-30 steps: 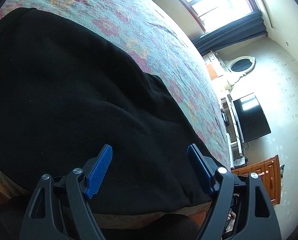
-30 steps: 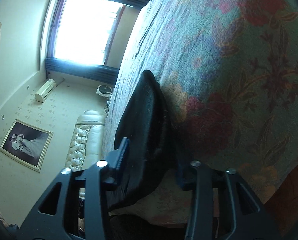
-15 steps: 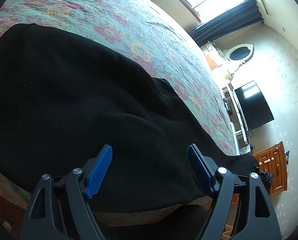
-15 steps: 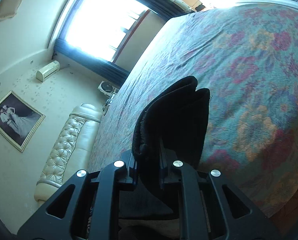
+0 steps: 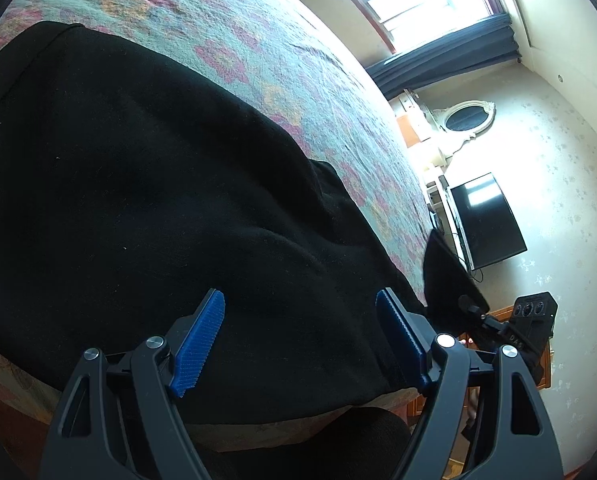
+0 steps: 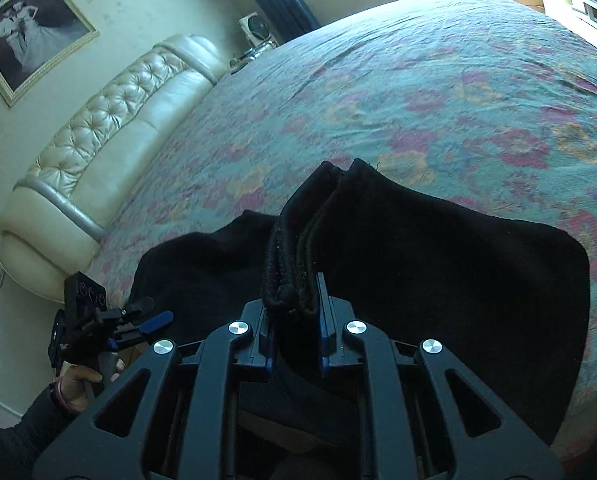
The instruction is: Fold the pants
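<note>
Black pants (image 5: 146, 200) lie spread on the floral bedspread (image 5: 258, 52), near the bed's front edge. My left gripper (image 5: 298, 340) is open and empty, its blue pads (image 5: 198, 344) hovering just above the fabric. My right gripper (image 6: 296, 312) is shut on a bunched hem of the pants (image 6: 298, 248), lifting it above the rest of the pants (image 6: 458, 264). The raised end and the right gripper also show in the left wrist view (image 5: 450, 280). The left gripper shows in the right wrist view (image 6: 138, 326), held by a hand.
The bedspread (image 6: 418, 80) stretches away behind the pants. A cream tufted headboard (image 6: 110, 120) stands at the left. A television (image 5: 486, 220), an oval mirror (image 5: 466, 118) and a wooden cabinet stand by the far wall.
My right gripper closed on the pants' end, lifted it and swung it over the bed toward the rest of the pants. The left gripper stayed open and shifted only slightly.
</note>
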{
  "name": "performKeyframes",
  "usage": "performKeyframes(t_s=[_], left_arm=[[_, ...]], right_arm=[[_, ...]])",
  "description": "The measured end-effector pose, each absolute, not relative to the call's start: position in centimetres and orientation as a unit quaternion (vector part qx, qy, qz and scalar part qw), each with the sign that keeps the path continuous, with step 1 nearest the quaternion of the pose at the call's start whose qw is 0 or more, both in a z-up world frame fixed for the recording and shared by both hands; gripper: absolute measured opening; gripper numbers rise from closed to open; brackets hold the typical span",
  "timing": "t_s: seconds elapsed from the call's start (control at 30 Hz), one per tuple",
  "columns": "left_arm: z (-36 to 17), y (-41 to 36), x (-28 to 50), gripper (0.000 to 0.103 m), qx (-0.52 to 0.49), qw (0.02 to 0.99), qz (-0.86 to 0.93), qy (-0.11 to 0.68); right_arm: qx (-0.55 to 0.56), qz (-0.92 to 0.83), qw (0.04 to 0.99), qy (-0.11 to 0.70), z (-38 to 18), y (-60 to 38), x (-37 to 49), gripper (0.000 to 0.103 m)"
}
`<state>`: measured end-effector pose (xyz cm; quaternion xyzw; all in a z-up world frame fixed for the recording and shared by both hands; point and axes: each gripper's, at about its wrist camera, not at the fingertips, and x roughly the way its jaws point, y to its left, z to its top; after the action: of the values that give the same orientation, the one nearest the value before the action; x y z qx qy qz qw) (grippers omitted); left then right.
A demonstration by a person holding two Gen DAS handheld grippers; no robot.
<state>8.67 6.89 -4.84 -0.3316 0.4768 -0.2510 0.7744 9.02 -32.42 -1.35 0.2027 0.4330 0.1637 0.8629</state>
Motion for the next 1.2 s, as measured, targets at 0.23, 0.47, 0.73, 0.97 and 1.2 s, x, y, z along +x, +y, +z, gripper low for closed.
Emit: performKeyframes(t_s=[0.23, 0.47, 0.73, 0.97, 1.2], left_arm=[[-4.9, 7.7, 8.7, 0.077, -0.347, 0.768, -0.249, 0.477], [-5.0, 7.9, 9.0, 0.077, -0.345, 0.768, -0.250, 0.478], [-4.7, 7.9, 9.1, 0.077, -0.338, 0.770, -0.249, 0.480], [-3.0, 8.5, 8.9, 0.077, -0.314, 0.788, -0.255, 0.464], [-1.8, 12.9, 7.8, 0.077, -0.313, 0.808, -0.230, 0.443]], right_arm=[[0.172, 0.170, 0.838, 0.489, -5.7, -25.9, 9.7, 0.015], [0.140, 0.170, 0.836, 0.503, -7.1, -24.4, 9.5, 0.029], [0.148, 0.218, 0.816, 0.514, -7.6, -22.9, 8.7, 0.051], [0.150, 0.238, 0.809, 0.517, -7.6, -22.1, 8.5, 0.064], [0.143, 0.247, 0.808, 0.516, -7.8, -21.2, 8.4, 0.069]])
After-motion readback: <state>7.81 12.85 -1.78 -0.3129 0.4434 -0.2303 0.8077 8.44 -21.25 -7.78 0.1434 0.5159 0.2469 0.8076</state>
